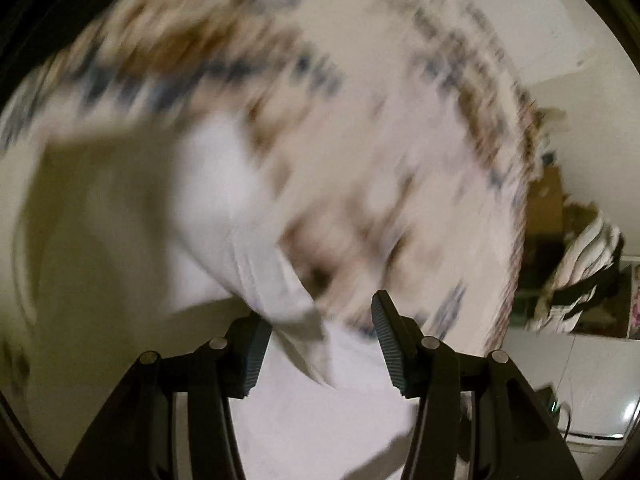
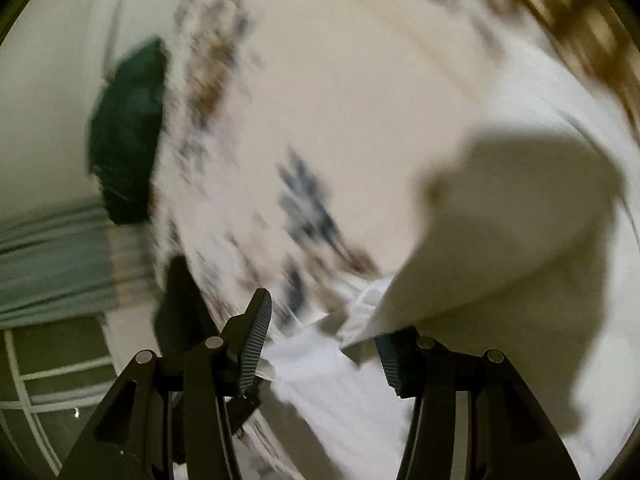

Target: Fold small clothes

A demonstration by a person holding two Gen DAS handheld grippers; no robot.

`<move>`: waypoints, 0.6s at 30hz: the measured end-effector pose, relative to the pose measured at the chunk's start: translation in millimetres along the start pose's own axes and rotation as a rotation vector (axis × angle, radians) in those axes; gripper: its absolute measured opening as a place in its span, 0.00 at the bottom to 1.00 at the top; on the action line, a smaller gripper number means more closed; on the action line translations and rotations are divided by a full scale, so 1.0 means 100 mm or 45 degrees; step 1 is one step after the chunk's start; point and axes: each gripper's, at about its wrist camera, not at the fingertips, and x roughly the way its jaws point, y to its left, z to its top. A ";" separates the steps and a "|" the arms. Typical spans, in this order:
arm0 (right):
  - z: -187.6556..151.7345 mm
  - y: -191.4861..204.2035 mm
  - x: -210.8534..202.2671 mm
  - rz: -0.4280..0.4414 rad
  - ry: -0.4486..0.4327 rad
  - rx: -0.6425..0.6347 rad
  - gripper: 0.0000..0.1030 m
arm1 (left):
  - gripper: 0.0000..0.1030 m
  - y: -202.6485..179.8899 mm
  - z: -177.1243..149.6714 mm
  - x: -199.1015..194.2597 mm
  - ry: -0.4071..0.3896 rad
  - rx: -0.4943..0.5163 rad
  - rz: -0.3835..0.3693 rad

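Observation:
A small white garment (image 1: 208,184) lies on a patterned cream cloth surface (image 1: 360,80); both views are motion-blurred. In the left wrist view my left gripper (image 1: 320,344) is open, its jaws wide apart, with a hemmed edge of the white garment (image 1: 288,304) lying between them. In the right wrist view my right gripper (image 2: 324,344) is open too, with the white garment (image 2: 500,240) folded over just ahead and its seamed edge (image 2: 360,304) between the fingers. I cannot tell whether either pad touches the fabric.
A dark green cloth item (image 2: 128,136) lies at the left edge of the patterned surface (image 2: 340,100). A striped pile of clothes (image 1: 580,280) and a white appliance (image 1: 592,400) stand to the right. A window grille (image 2: 52,380) shows lower left.

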 end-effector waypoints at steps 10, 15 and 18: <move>-0.38 0.06 -0.56 -0.195 -0.003 -0.149 0.52 | 0.46 0.03 -0.17 -0.45 -0.048 0.260 0.210; -0.91 -0.44 -1.27 -0.443 -0.113 -0.091 0.69 | 0.46 0.47 -0.93 -0.73 0.040 0.344 0.357; -1.32 -0.89 -1.65 -0.467 -0.127 0.062 0.70 | 0.46 0.80 -1.29 -0.91 0.074 0.292 0.427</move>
